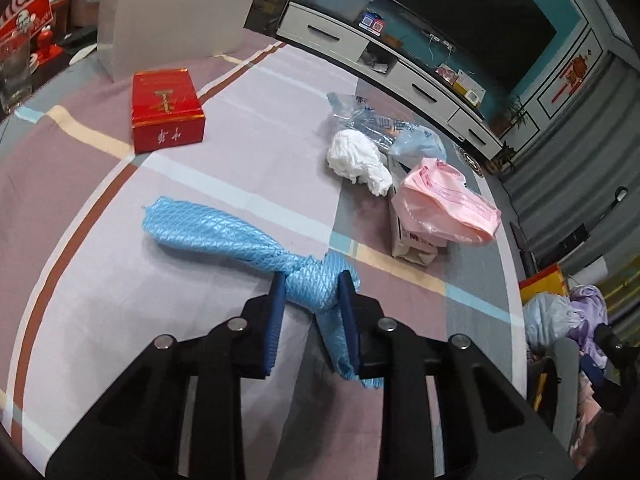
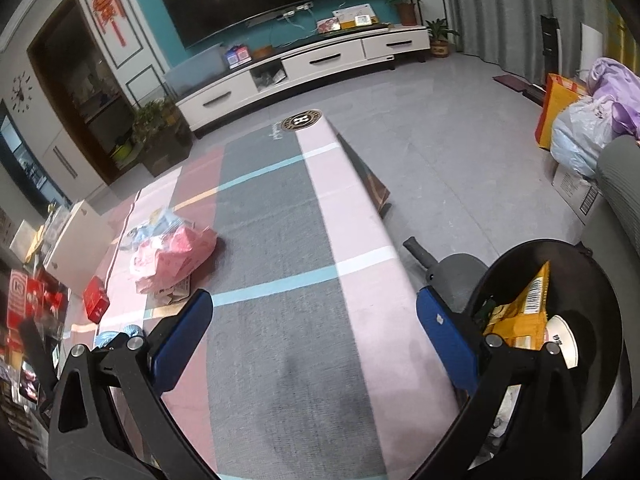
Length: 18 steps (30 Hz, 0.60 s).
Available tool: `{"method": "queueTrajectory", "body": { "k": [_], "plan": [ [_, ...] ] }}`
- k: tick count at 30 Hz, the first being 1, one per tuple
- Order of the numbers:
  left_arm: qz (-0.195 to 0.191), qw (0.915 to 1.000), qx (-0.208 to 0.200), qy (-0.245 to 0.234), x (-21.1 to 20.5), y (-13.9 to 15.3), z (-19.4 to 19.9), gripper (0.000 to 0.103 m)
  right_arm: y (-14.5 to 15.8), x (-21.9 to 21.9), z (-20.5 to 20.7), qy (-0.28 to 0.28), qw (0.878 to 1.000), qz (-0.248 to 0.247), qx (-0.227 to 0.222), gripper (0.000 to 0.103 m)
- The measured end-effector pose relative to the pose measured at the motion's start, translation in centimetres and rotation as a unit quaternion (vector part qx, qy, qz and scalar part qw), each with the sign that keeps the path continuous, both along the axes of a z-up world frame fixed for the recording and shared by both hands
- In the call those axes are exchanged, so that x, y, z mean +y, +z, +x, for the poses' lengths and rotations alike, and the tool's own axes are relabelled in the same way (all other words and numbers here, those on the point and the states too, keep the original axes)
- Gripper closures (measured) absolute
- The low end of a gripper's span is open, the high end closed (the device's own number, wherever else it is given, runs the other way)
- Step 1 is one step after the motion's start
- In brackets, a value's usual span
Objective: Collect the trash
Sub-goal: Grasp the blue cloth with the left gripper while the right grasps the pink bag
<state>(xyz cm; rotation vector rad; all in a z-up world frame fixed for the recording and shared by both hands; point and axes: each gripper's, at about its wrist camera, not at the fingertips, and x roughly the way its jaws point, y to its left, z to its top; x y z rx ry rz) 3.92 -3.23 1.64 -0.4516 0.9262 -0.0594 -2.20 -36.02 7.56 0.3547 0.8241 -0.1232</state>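
Right now you are in the grab step. Your left gripper (image 1: 312, 292) has its two blue pads squeezed on the knot of the blue bag (image 1: 224, 236). The long part of that bag lies flat on the striped table cloth (image 1: 240, 128), pointing away from you and to the left.

Your right gripper (image 2: 312, 320) is spread wide with nothing between its pads. It hangs over the near end of the table, beside the black bin (image 2: 592, 320). That bin sits off the right edge of the table and already has a yellow wrapper (image 2: 524, 308) in it.

More trash waits farther along the table: a white tissue ball (image 1: 358, 158), a pink bag (image 1: 444, 204) lying on a small carton, and a clear blue wrapper (image 1: 384, 124) behind them. A red box (image 1: 166, 110) stands off to the left, well apart from them.

Next, I think you should lift the blue bag off the cloth and carry it over to the bin. Hold tight, because the slick plastic could slip out of the pads. Get it fully over the bin's mouth before you let go.
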Motion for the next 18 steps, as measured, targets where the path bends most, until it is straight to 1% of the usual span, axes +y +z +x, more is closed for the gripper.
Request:
{"method": "queueTrajectory", "body": {
  "k": [3,6,11,12,15,16,18],
  "plan": [
    [-0.006,1.0000,-0.001,0.001,1.3,0.4,-1.1,0.076,-0.5,1.5,0.5,0.017,1.000,-0.004,0.006,0.003],
    [-0.005,0.9999,-0.013,0.000,3.2,1.3,-2.3,0.076,-1.0,3.1,1.2,0.029,0.999,-0.007,0.011,0.003],
    [0.033,0.9984,-0.045,-0.006,6.9,3.3,-4.7,0.076,-1.5,6.2,3.6,0.049,0.999,0.010,0.018,0.003],
    [0.034,0.9982,-0.048,-0.006,7.5,3.4,-4.9,0.076,-1.6,7.2,4.6,0.054,0.998,0.015,0.021,0.003],
    [0.011,0.9980,-0.060,0.014,9.6,3.0,-5.6,0.076,-1.9,9.9,7.6,0.063,0.997,0.020,0.037,0.003],
    [0.009,0.9980,-0.059,0.020,9.9,2.8,-5.6,0.076,-2.0,11.0,8.8,0.063,0.997,0.016,0.043,0.003],
    [-0.001,0.9986,-0.050,0.015,10.4,2.3,-5.5,0.076,-2.0,12.8,10.7,0.068,0.997,0.013,0.046,0.003]
  ]
}}
